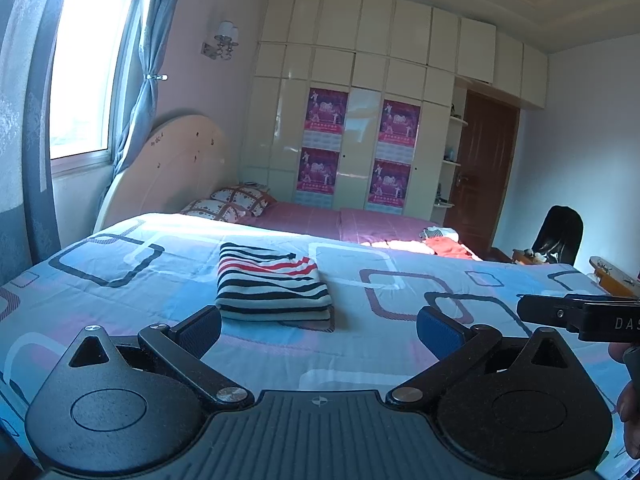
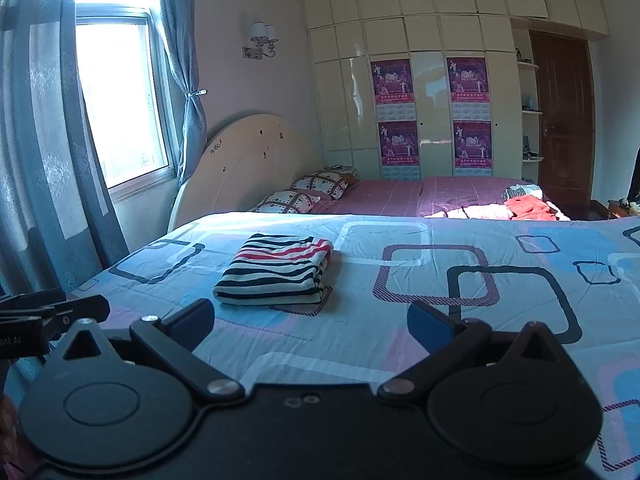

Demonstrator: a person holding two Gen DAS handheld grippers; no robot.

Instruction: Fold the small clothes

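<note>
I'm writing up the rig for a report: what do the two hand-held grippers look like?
Both match: the left hand-held gripper and right hand-held gripper are matte black plastic, with two rounded teardrop housings, silver pivot screws, angled link arms and blue pads. The left one's base is ribbed.

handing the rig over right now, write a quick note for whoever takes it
Left gripper: open, holding nothing, just short of the shirt.
Right gripper: open, holding nothing, beside the left one.
Striped shirt: folded into a neat rectangle, lying flat on the blue quilt, touched by neither gripper.
Done: this shirt looks fully folded.
Left: a loose pile of clothes lies at the far end of the bed, probably next.
</note>
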